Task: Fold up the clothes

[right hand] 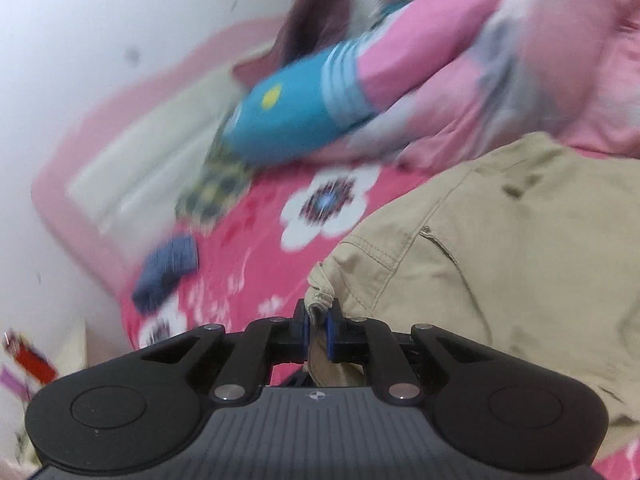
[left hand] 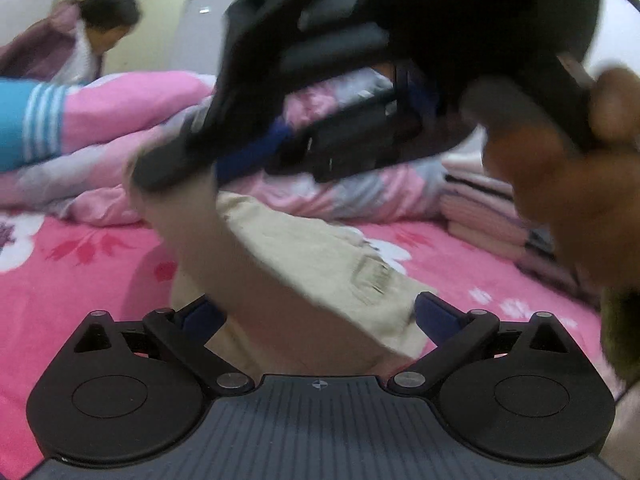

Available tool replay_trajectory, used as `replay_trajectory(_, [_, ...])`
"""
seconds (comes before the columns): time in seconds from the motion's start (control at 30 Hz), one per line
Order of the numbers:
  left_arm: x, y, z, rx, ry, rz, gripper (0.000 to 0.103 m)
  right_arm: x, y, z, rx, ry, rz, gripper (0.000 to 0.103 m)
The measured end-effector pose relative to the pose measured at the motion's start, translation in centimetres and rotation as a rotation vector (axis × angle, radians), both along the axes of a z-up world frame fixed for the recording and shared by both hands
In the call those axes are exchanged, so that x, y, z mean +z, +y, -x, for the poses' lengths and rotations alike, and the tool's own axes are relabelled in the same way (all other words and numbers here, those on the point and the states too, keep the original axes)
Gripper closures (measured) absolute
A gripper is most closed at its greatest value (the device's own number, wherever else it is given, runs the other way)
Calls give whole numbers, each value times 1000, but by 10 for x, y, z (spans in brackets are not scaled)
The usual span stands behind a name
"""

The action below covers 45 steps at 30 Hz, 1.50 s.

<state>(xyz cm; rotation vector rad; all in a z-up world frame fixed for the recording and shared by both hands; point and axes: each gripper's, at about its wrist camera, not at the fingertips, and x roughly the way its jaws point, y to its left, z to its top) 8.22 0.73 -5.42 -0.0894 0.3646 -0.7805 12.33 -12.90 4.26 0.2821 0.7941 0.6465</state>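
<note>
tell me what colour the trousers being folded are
Khaki beige trousers, clearest in the right wrist view.

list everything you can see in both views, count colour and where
trousers: one, beige, partly lifted off the bed, edge pinched by the right gripper
bedsheet: one, hot pink with white flowers, covering the bed
quilt: one, pink and grey, heaped at the back of the bed
blue cloth: one, turquoise with white stripes, on the quilt
folded pile: one stack, pale pink, far right of the bed
small dark cloth: one, navy, near the bed edge
checked cloth: one, yellow and dark, blurred, beside the blue cloth
other person: one, at the back by the wall
left gripper: black, jaws open around the trousers
right gripper: black, jaws shut on the trousers
hand: one, holding the right gripper
</note>
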Motion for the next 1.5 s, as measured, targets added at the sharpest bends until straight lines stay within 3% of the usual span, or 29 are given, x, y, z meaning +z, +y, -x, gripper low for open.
replay_trajectory(0.1, [-4,8,-10,41,71,35,10,-10,22,-1,54,27,73,93])
replay_trajectory(0.2, [-8,14,-19,90,122,50,28,-11,26,4,77,25,101,87])
replay_trajectory(0.27, [-10,19,-25,116,155,66,32,-6,18,12,83,13,72,79])
replay_trajectory(0.3, [-11,21,-27,123,168,74,41,-2,10,16,82,3,44,78])
replay_trajectory(0.37, [-12,24,-30,136,191,86,43,8,-8,23,71,-25,-16,69])
replay_trajectory(0.5, [-12,27,-27,150,184,83,47,20,-69,32,-74,-107,-99,47])
replay_trajectory(0.57, [-12,28,-25,156,181,81,48,9,-109,25,-217,-73,-99,33])
replay_trajectory(0.77, [-15,28,-26,167,182,74,52,-68,-220,-5,-600,200,-79,33])
replay_trajectory(0.87, [-15,29,-28,174,184,74,54,-108,-253,-13,-700,306,-102,33])
replay_trajectory(0.97, [-15,31,-30,182,187,74,58,-123,-263,-14,-700,303,-204,32])
replay_trajectory(1.03, [-15,32,-31,188,188,74,65,-124,-259,-14,-658,294,-236,34])
replay_trajectory(1.1, [-14,34,-32,194,189,76,73,-124,-253,-17,-623,301,-221,43])
replay_trajectory(1.27, [6,53,-46,250,157,111,88,-120,-238,-19,-582,315,-126,86])
replay_trajectory(1.5, [38,81,-67,333,107,161,97,-90,-221,12,-475,288,-211,92])
